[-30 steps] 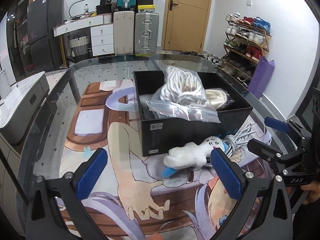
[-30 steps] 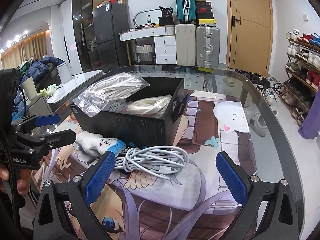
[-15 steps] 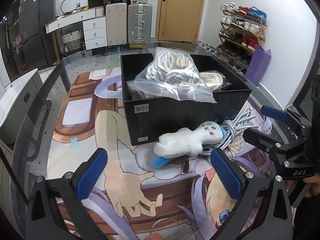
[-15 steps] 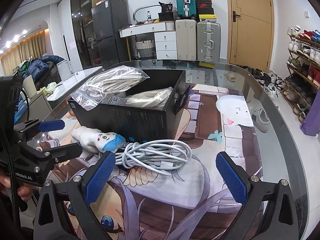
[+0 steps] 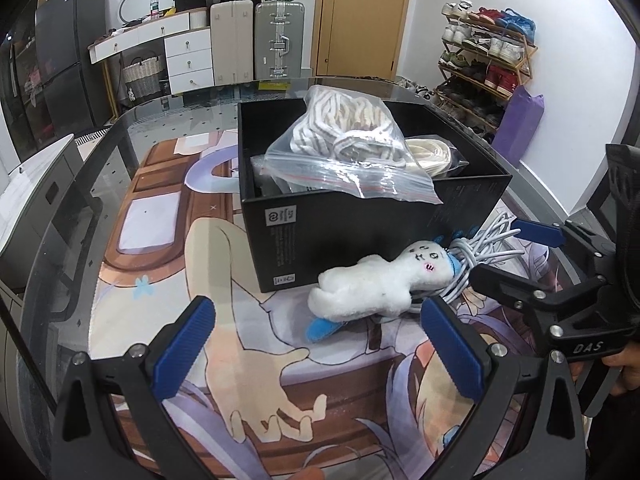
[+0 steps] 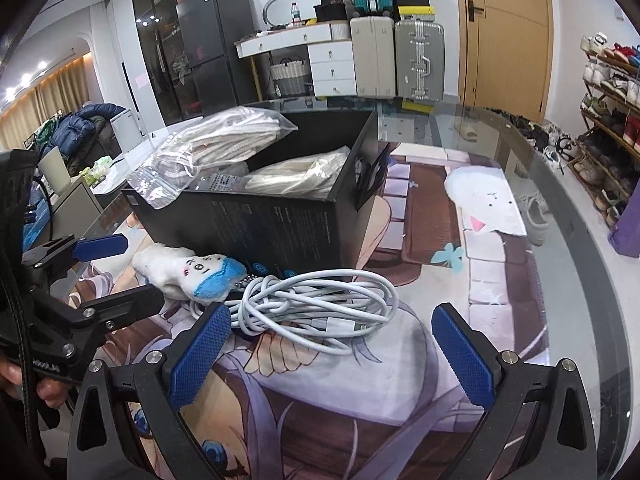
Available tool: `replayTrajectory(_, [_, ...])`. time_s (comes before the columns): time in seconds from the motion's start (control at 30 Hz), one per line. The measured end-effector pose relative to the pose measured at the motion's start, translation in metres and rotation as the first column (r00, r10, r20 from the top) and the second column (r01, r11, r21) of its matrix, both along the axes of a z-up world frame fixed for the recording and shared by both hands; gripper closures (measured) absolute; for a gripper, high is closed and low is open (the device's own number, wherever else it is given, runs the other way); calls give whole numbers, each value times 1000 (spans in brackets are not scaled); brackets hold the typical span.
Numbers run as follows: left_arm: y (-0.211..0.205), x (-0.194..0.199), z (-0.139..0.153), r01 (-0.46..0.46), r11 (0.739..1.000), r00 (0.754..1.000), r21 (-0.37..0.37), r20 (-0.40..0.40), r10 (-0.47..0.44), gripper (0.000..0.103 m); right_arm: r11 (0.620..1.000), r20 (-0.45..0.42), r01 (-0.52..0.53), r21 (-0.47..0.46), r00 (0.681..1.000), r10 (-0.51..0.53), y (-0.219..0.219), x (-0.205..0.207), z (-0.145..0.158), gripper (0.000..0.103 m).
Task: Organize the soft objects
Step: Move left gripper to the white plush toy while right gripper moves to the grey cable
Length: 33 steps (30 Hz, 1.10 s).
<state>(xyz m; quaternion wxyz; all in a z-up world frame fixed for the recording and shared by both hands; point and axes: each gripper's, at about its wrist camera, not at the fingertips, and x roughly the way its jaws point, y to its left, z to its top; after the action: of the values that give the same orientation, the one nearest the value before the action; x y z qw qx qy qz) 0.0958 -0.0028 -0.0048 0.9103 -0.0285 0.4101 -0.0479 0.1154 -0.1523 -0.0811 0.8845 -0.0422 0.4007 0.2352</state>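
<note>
1. The white plush toy [image 5: 372,284] lies on the table [image 5: 64,216], touching the near wall of the black box [image 5: 360,220], with its blue-capped head resting against the coiled white cable [image 6: 316,304].
2. The left gripper [image 5: 320,344] hangs just short of the toy with its blue pads spread wide and nothing between them. The right gripper [image 6: 332,348] is likewise spread and empty, facing the cable.
3. My judgement is that the toy goes first. Close on its thick body rather than the head, so the cable loops are not caught in the pinch.
4. Lift straight up before moving over the box, since the near wall stands right behind the toy.
5. The box already holds a bagged rope [image 5: 352,148] that overhangs the near rim, and a second bag [image 6: 304,172]. The open room is at the left side of the box.
6. The two grippers sit close together, so move one at a time.
</note>
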Motion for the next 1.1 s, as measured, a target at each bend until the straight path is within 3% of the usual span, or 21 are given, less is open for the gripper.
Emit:
replayTrajectory(0.37, [6, 5, 1, -8, 1000, 1000, -14, -9, 8, 0, 999, -64, -13, 29, 998, 15, 6, 15, -5, 1])
replayTrajectory(0.43, [4, 6, 1, -3, 1000, 1000, -15, -11, 3, 0, 999, -63, -19, 45, 998, 21, 5, 15, -5, 6])
replayTrajectory(0.5, [4, 7, 1, -1, 1000, 1000, -10, -14, 1, 0, 998, -62, -31, 62, 997, 35, 3, 11, -3, 18])
replayTrajectory(0.63, [1, 7, 2, 5, 1000, 1000, -6, -13, -5, 0, 996, -46, -15, 90, 999, 19, -6, 5, 0, 26])
replayTrajectory(1.1, [-12, 9, 2, 23, 1000, 999, -3, -30, -23, 0, 993, -29, 28, 113, 999, -25, -33, -9, 5, 26])
